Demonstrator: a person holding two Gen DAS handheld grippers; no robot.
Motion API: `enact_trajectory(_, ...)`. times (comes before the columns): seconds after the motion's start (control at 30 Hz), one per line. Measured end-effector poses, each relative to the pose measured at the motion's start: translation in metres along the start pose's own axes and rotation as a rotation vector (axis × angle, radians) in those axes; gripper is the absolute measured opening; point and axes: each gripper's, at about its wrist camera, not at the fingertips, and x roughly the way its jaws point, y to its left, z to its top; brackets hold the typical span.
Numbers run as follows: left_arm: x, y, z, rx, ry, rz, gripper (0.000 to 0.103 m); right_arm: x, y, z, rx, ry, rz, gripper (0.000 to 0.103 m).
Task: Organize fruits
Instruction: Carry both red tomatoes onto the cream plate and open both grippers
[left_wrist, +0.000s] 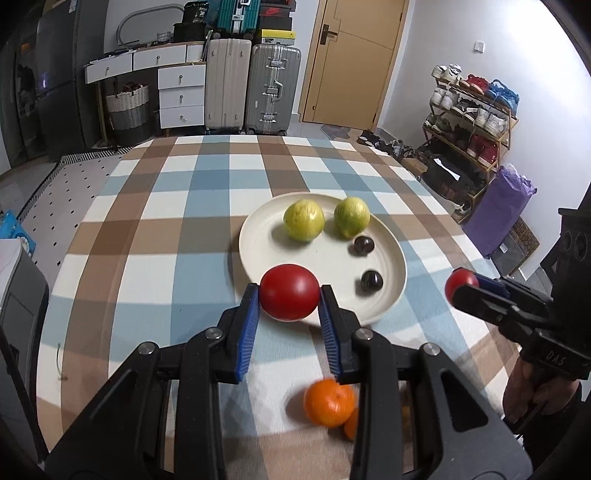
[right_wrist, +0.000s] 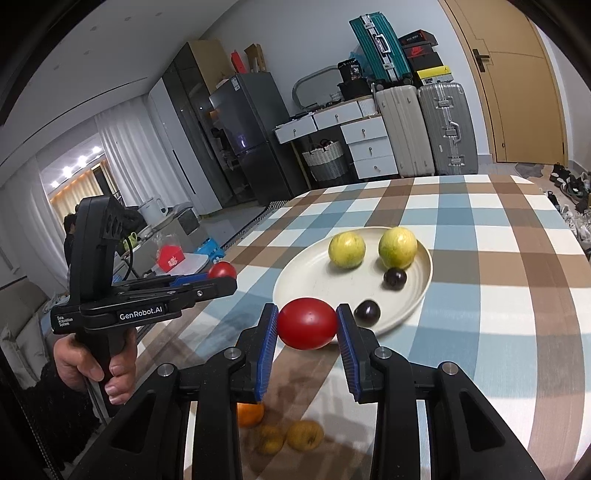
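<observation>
Two tomatoes in transit, one per gripper. Left gripper (left_wrist: 289, 295): fingers pinching a red tomato (left_wrist: 289, 291) above the near rim of the cream plate (left_wrist: 258, 247). Right gripper (right_wrist: 306, 325): fingers pinching a second tomato (right_wrist: 306, 324), likewise short of the plate. Plate contents: two yellow-green fruits (left_wrist: 303, 220), two dark plums (left_wrist: 371, 281). Step, as judged: carry to plate; next, lower into the bare near-left area, clear of the plums. Remaining on the checked worktop (left_wrist: 166, 229): an orange (left_wrist: 328, 403) and smaller fruits below the grippers.
</observation>
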Motion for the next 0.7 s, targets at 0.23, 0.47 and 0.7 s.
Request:
enact_trajectory(0.23, 0.031, 0.003, 0.028, -0.014, 0.027, 0.010, 0.029, 0.029, -0.014, 0.028, 0.023, 0.025, 0.004, 0.032)
enact_trajectory(0.47, 0.062, 0.005, 0.045, -0.005, 0.049, 0.004, 0.029, 0.058, -0.029, 0.049, 0.029, 0.059, -0.001, 0.032)
enact_trajectory(0.7, 0.095, 0.006, 0.049, 0.008, 0.095, 0.007, 0.029, 0.084, -0.043, 0.053, 0.032, 0.088, -0.028, 0.032)
